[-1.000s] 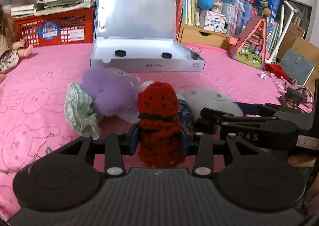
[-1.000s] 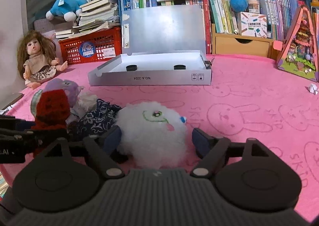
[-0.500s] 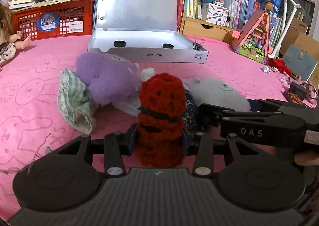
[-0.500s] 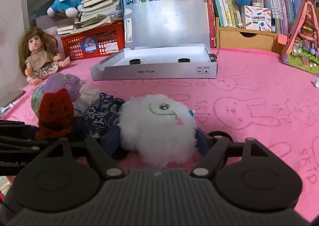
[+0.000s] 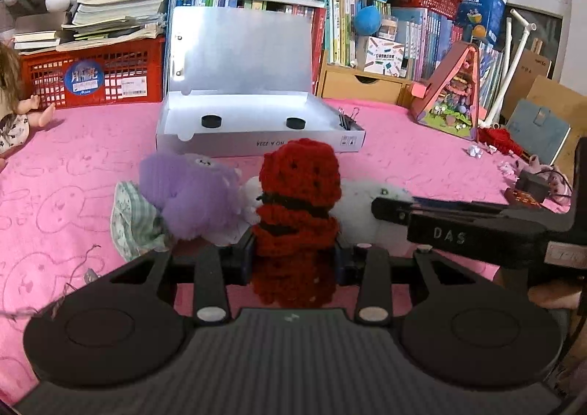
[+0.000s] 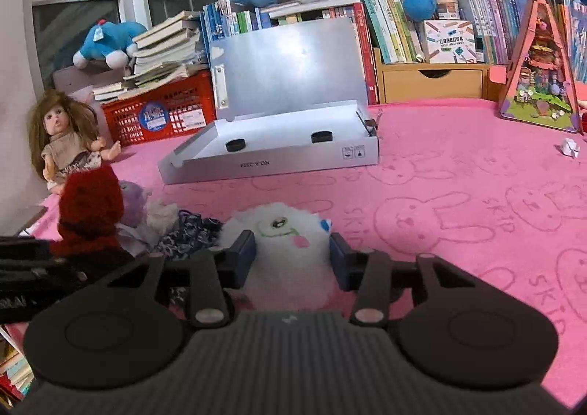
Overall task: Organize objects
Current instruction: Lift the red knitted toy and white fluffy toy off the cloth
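Observation:
A red knitted toy stands upright between the pads of my left gripper, whose jaws are closing on it. In the right wrist view, my right gripper has a white fluffy toy squeezed between its blue pads, and its jaws are closing. The white toy rests on the pink cloth. A purple plush lies just left of the red toy. Behind them an open white box lies flat with its lid up.
A checked cloth and a dark flowered cloth lie by the plush toys. A doll sits at the far left by a red crate. A pink toy house, books and plush toys line the back.
The right jaws have come in from wide apart onto the white fluffy toy, which now looks pinched. The left gripper still holds the red knitted toy and has shifted only a little.

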